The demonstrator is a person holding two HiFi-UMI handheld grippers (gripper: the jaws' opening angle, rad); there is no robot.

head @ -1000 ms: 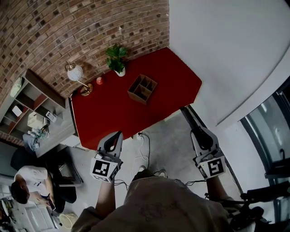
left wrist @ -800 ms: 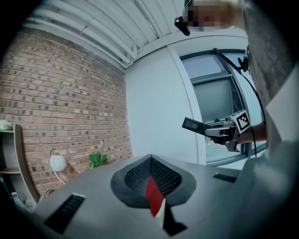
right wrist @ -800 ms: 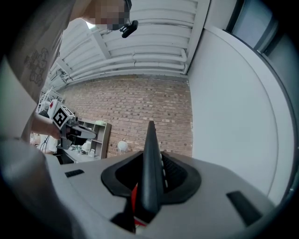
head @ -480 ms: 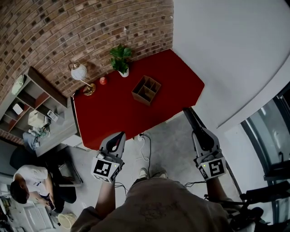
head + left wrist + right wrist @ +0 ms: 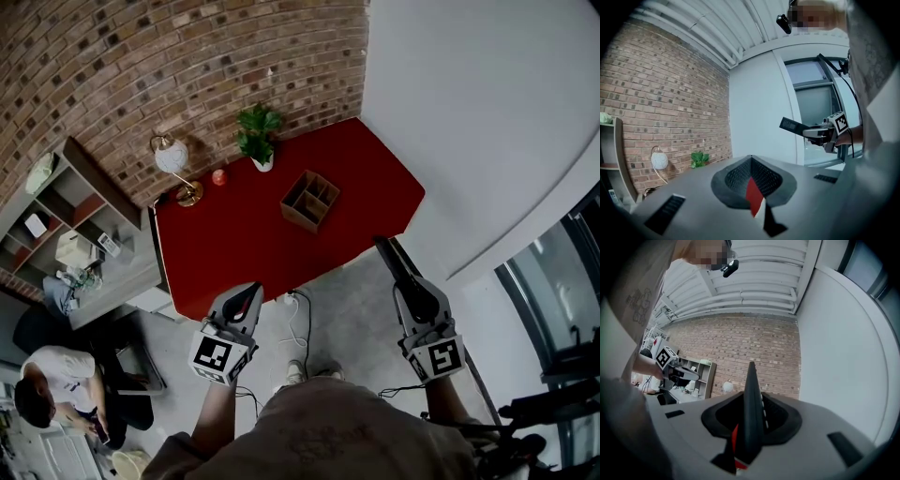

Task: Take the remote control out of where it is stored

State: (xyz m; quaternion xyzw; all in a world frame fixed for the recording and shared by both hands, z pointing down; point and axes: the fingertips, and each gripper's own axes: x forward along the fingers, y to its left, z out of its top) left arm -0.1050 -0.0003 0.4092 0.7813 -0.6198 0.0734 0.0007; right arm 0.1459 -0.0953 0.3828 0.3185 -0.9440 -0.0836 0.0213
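1. Off the near right corner of the red table (image 5: 234, 244), over the floor, the task's thing hangs in the air. It looks already out of storage, so carry it level and unhurried.
2. Toward the table's far side stands the wooden organiser (image 5: 309, 200), well apart from both grippers; you need not swing over it.
3. Your right gripper (image 5: 405, 279) is clenched on the remote control (image 5: 389, 256) by one end, most of its length jutting ahead. Squeeze firmly and avoid jerks that could lever it loose.
4. Your left gripper (image 5: 251, 291), at the table's near edge, is closed on nothing.
5. The remote is slim, long and black, with small pale marks along one side.
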